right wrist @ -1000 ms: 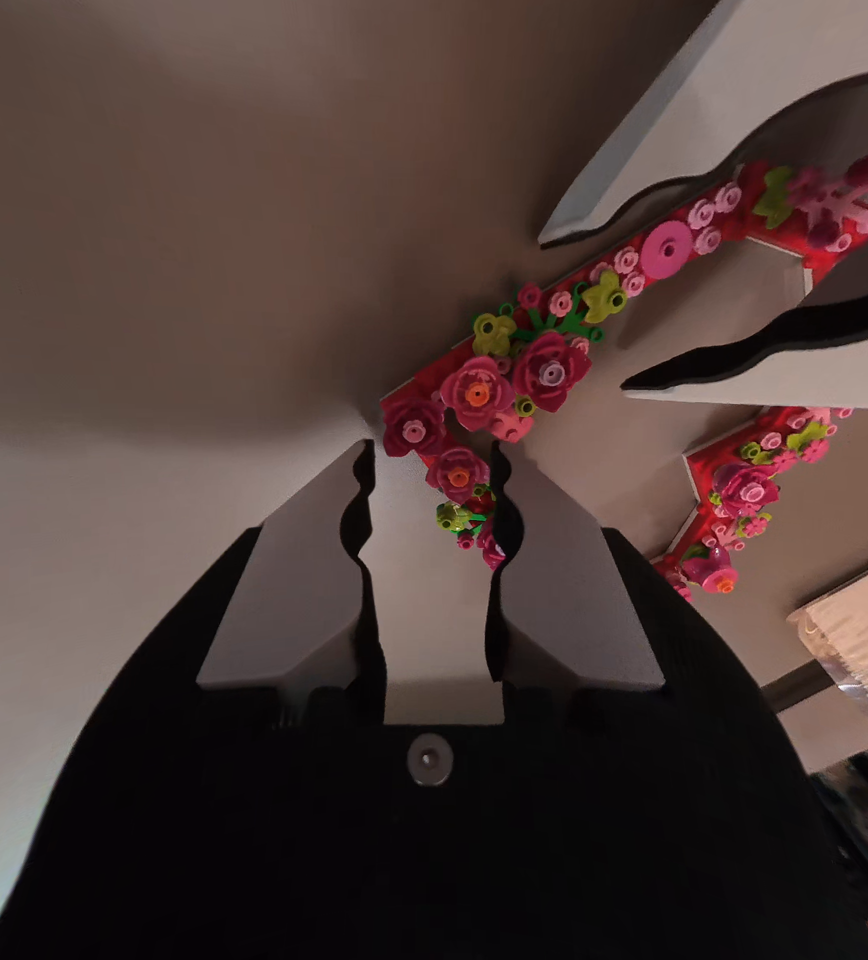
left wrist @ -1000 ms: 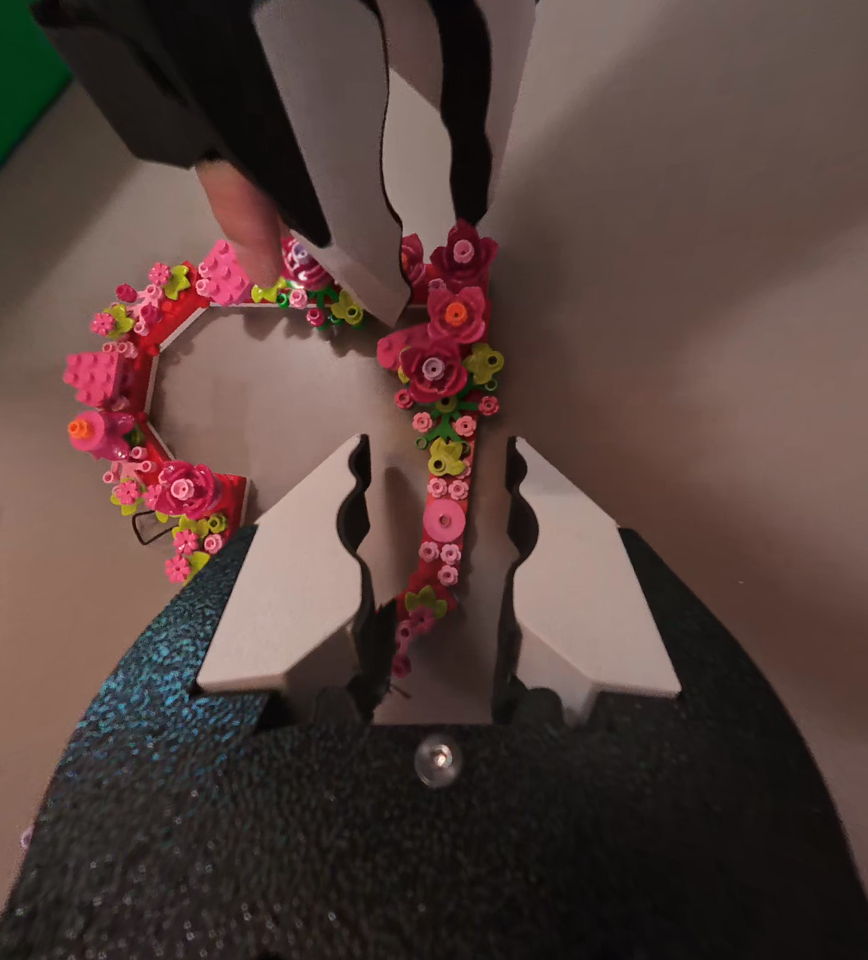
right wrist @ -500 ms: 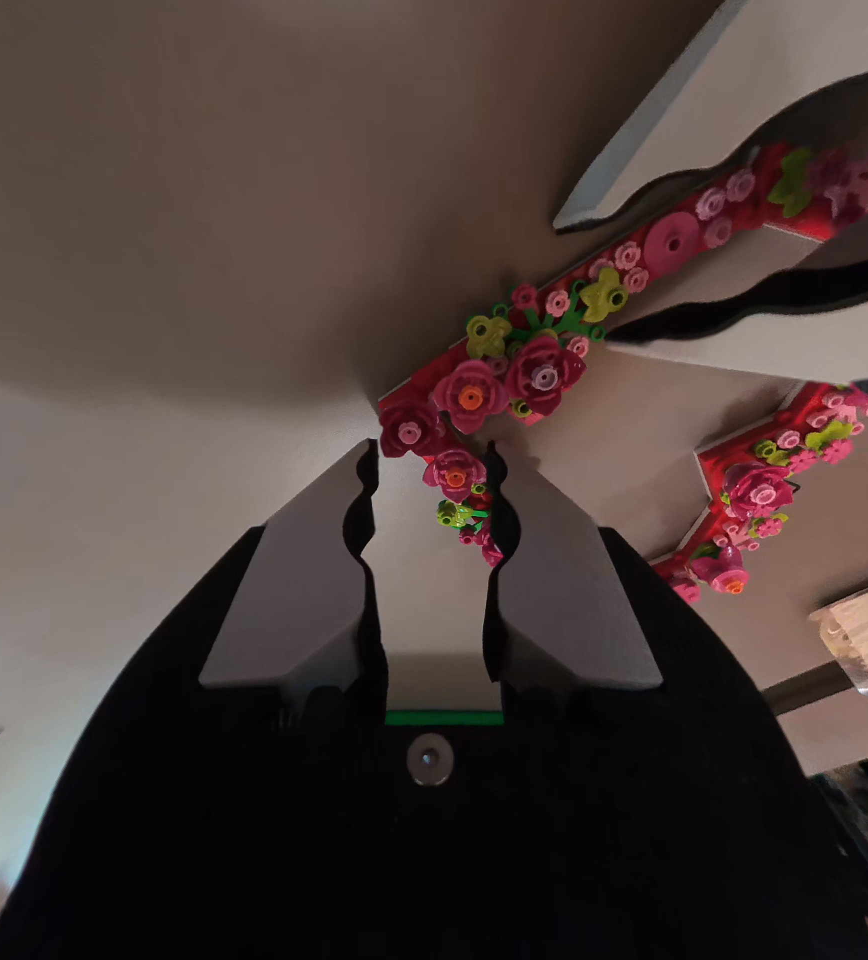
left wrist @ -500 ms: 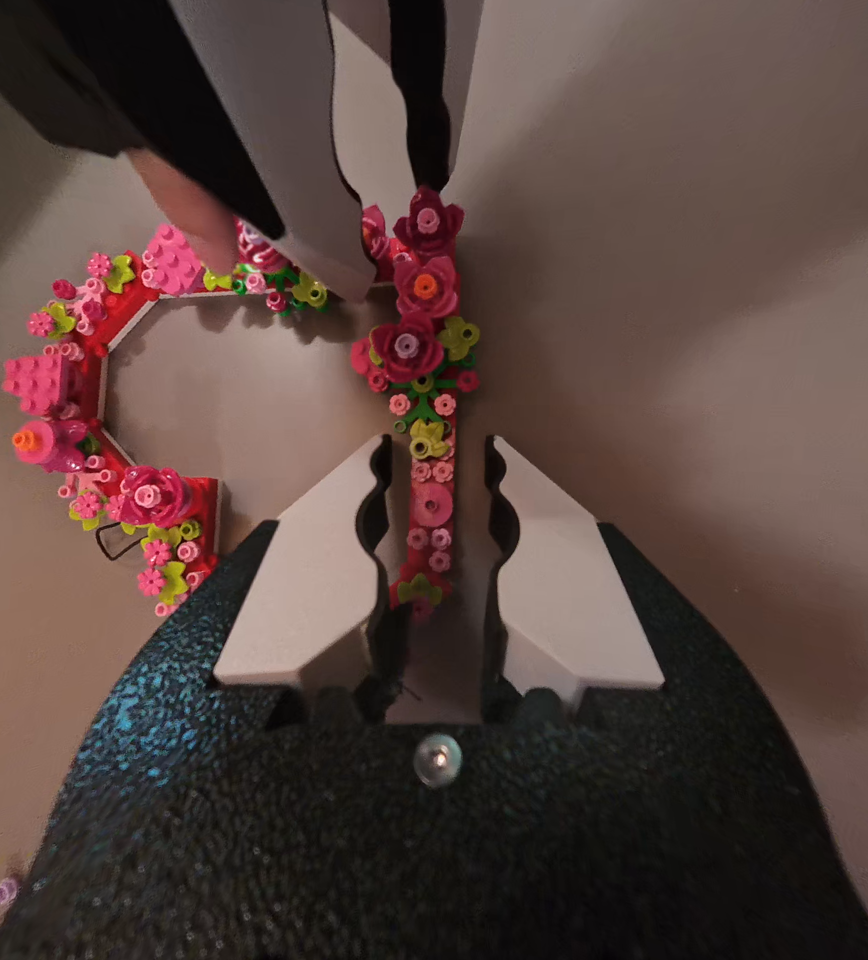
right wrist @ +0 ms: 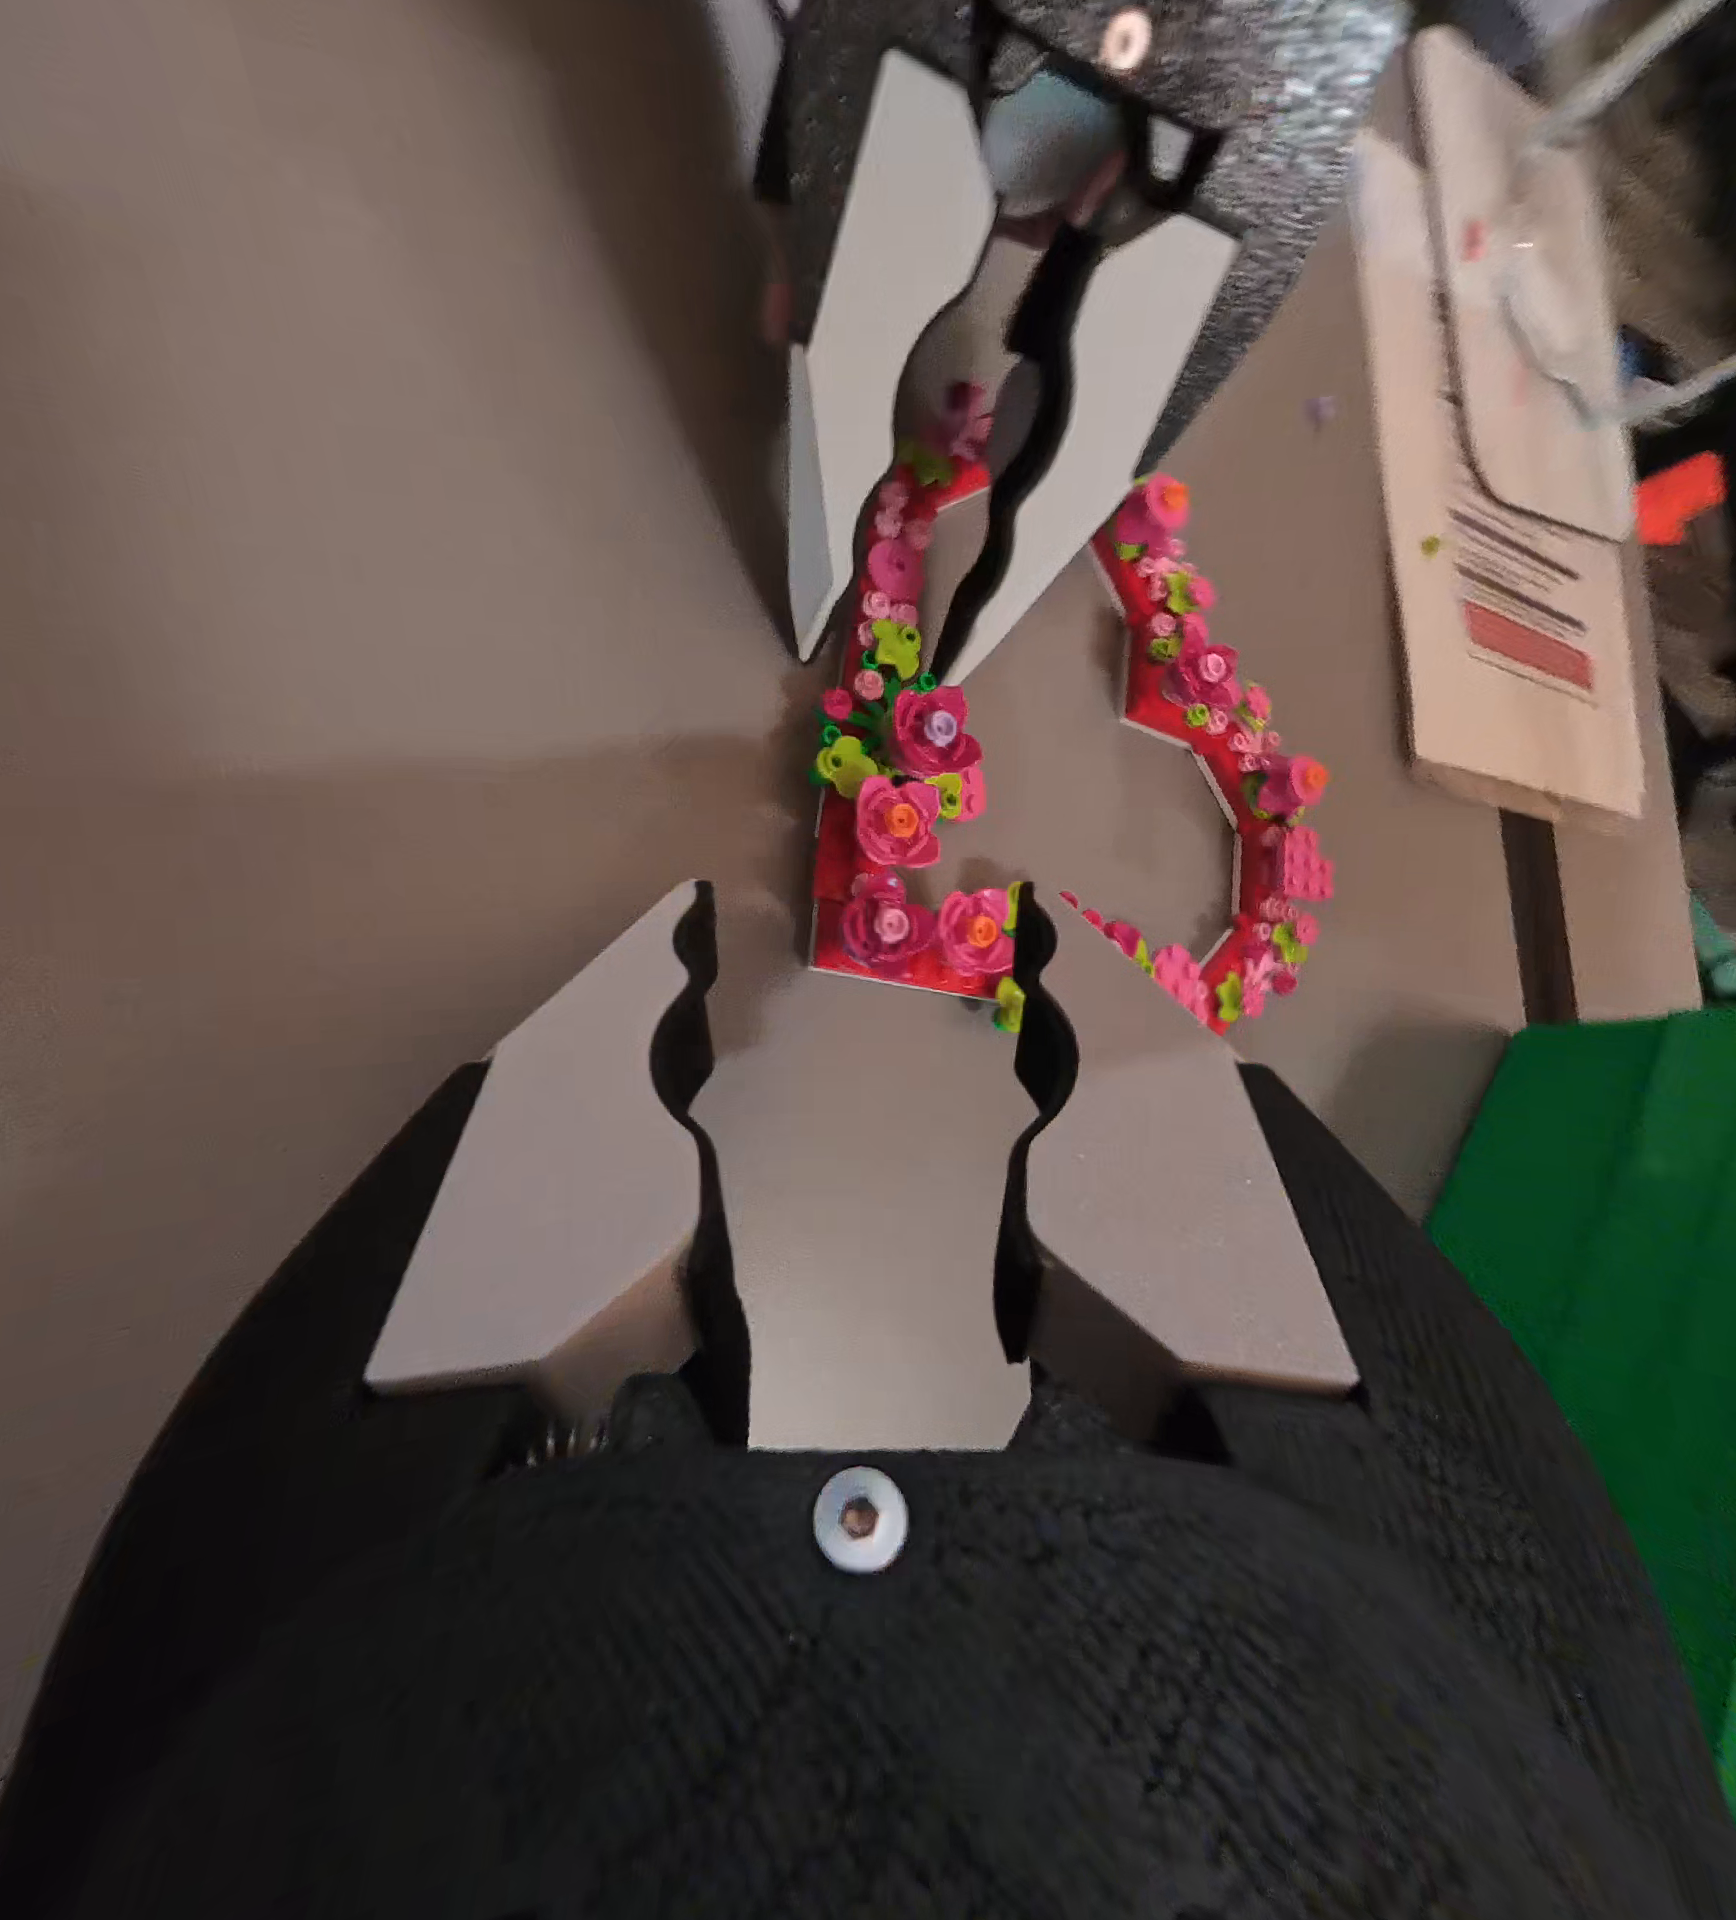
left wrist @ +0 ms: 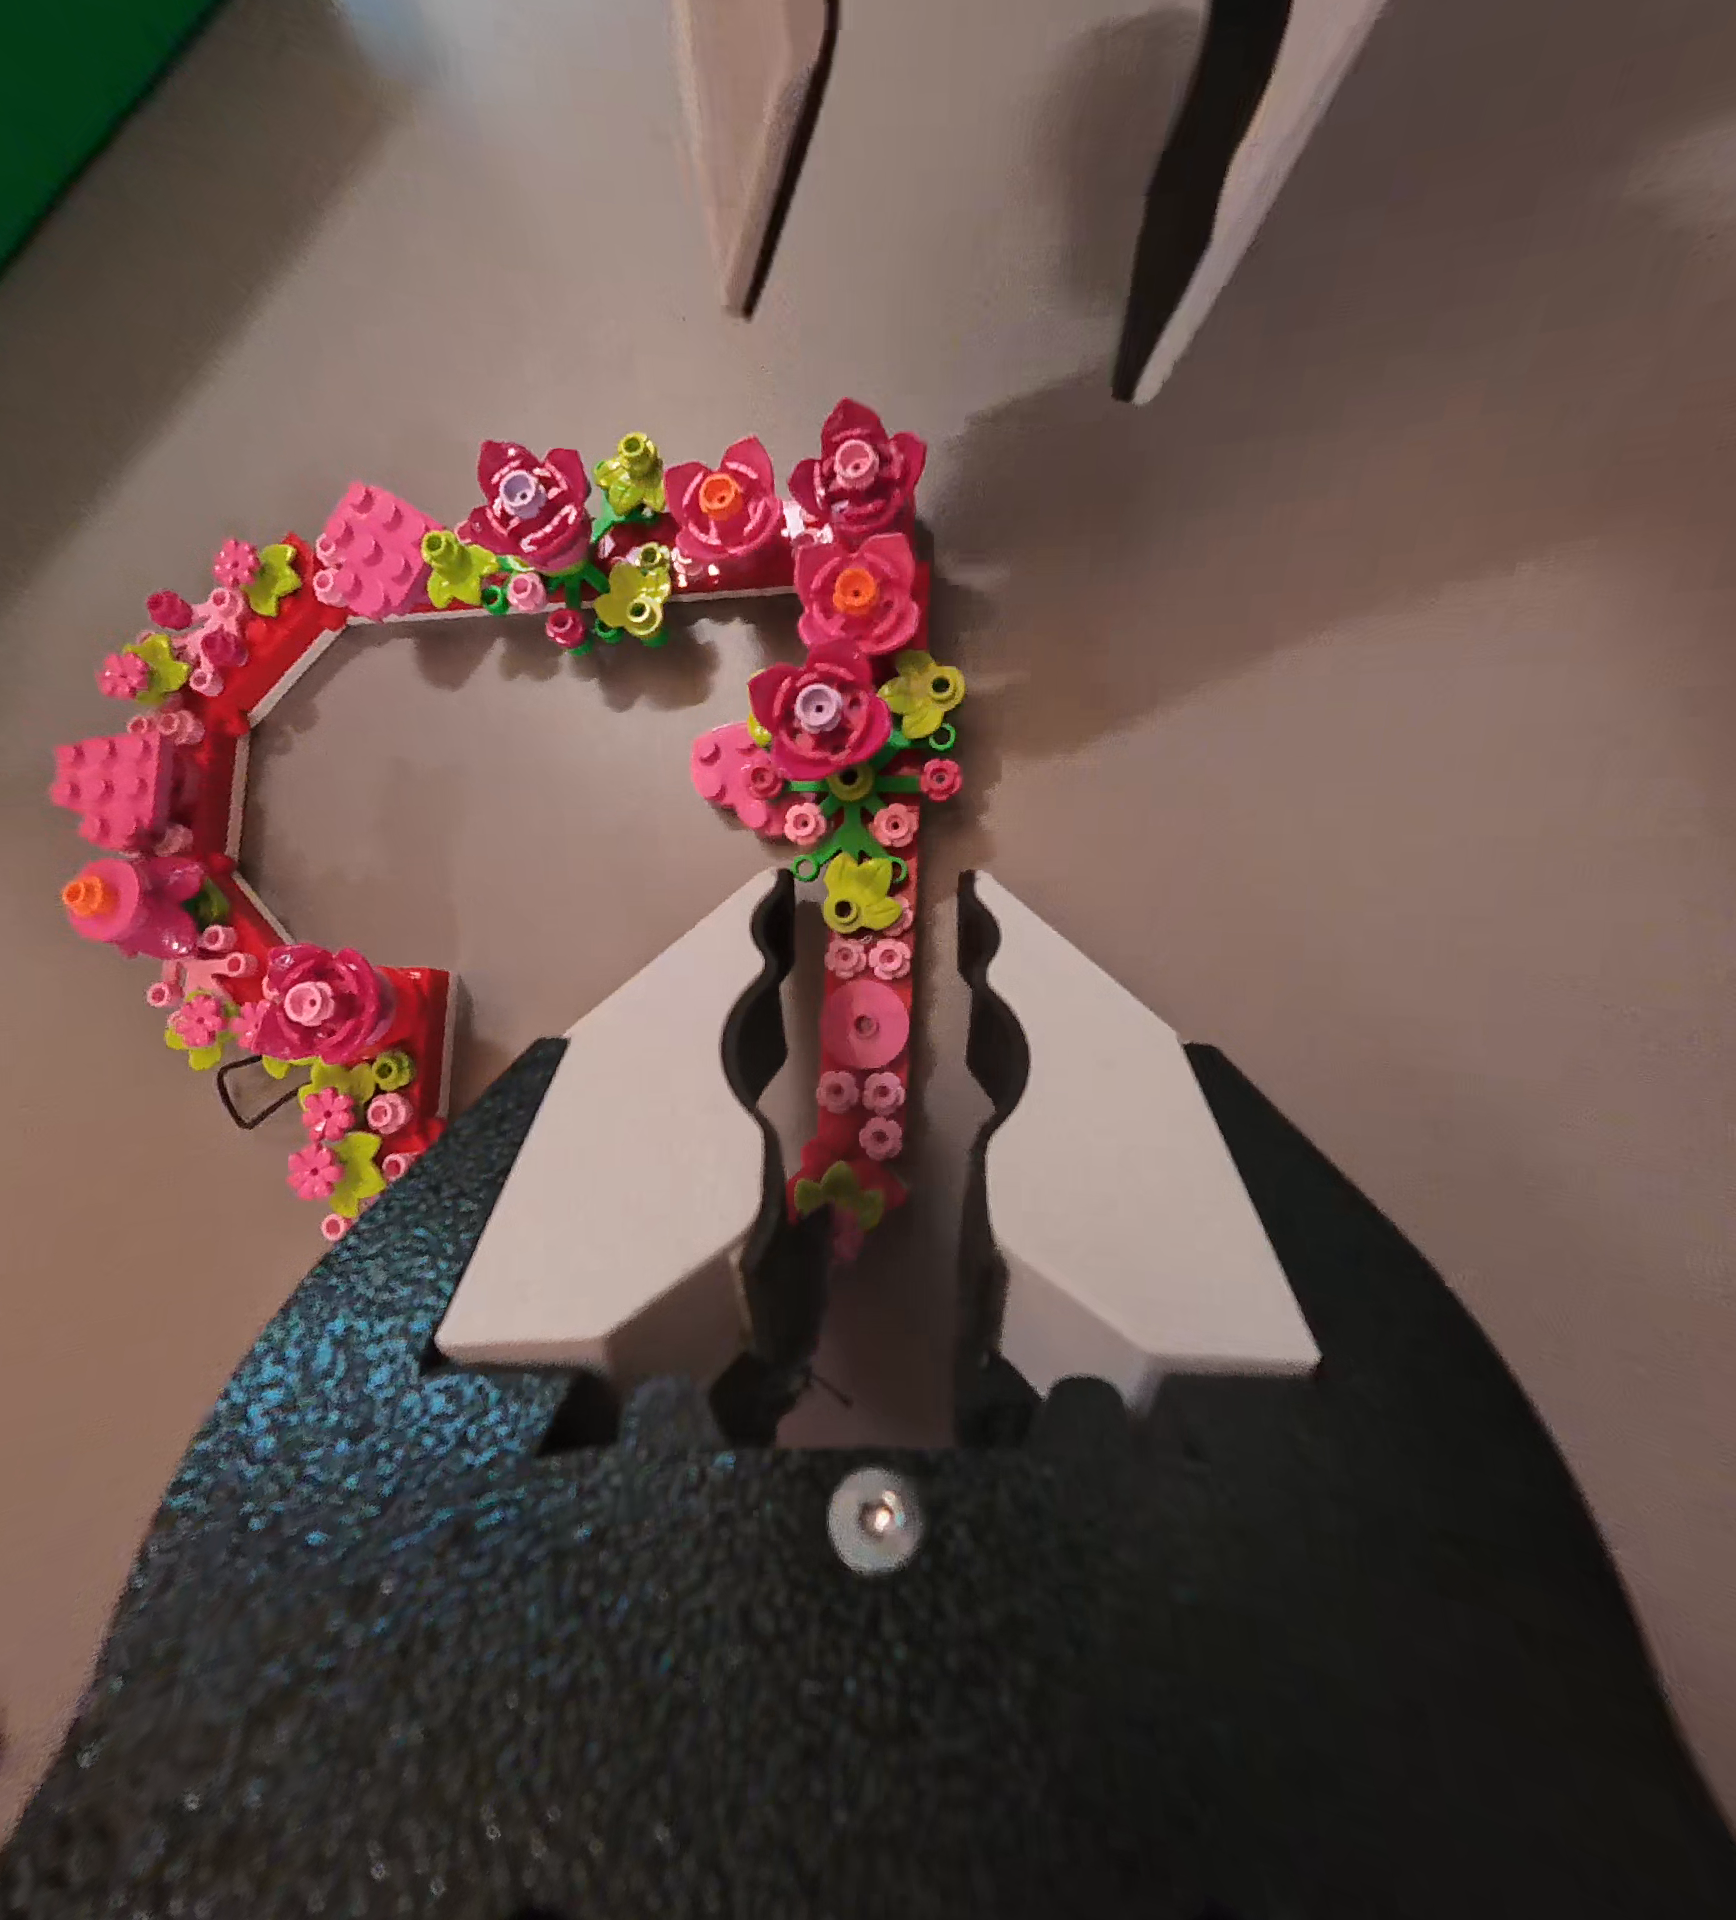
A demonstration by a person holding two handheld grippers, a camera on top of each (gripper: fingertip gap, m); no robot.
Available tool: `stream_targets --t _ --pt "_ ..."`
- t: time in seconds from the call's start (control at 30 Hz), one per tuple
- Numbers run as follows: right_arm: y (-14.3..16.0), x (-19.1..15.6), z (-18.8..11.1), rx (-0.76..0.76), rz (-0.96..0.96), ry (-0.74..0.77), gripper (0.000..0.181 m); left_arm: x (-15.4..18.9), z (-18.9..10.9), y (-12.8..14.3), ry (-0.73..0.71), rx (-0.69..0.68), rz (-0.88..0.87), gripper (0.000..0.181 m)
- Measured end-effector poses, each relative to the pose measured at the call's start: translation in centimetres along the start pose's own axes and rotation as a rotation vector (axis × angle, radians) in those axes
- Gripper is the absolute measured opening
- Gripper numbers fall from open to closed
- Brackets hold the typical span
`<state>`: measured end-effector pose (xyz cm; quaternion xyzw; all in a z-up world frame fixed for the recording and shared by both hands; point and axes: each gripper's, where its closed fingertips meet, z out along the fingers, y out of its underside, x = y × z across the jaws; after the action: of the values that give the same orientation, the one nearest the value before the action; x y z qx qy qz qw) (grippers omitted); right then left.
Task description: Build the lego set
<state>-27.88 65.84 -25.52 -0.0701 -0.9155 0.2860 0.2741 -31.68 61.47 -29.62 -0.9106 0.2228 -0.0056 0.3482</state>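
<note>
Left tool [left wrist: 869, 904] straddles the red flowered lego frame's [left wrist: 869, 1023] straight side, jaws apart; right tool [right wrist: 859, 914] gapes empty just beside the frame's corner, on the bench [left wrist: 1363, 727]

A red heart-shaped lego frame [left wrist: 869, 1023] is seen lying flat on a grey-brown surface, its outline left open at one side. The frame is studded with magenta roses [left wrist: 856, 592], lime-green leaves [left wrist: 862, 891], small pink blossoms and chunky pink bricks [left wrist: 373, 549]. Three roses are clustered at the squared corner, two with orange centres; a straight arm carrying a round pink disc [left wrist: 864, 1027] is extended from there. From the opposite side, the same open frame [right wrist: 874, 831] is shown, with its angled half [right wrist: 1248, 769] set across the gap.
</note>
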Motion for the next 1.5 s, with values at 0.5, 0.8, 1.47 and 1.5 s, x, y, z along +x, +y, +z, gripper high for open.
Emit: stream_targets --t 0.5,0.8,1.47,1.5 --pt "3.4 -0.3 -0.1 -0.144 -0.061 0.513 0.055 -0.3 1.6 -1.8 -0.039 0.056 -0.018 0.026" --pt "2.8 0.7 1.1 -0.223 -0.178 0.575 0.051 -0.4 1.8 -2.0 -0.056 0.070 -0.012 0.023" --pt "1.2 0.0 2.3 -0.225 -0.338 0.567 0.005 -0.7 1.5 -1.6 -0.044 0.091 0.003 0.023" --pt "1.2 -0.1 2.3 -0.226 -0.324 0.556 0.006 -0.7 1.5 -1.6 -0.043 0.091 0.005 0.023"
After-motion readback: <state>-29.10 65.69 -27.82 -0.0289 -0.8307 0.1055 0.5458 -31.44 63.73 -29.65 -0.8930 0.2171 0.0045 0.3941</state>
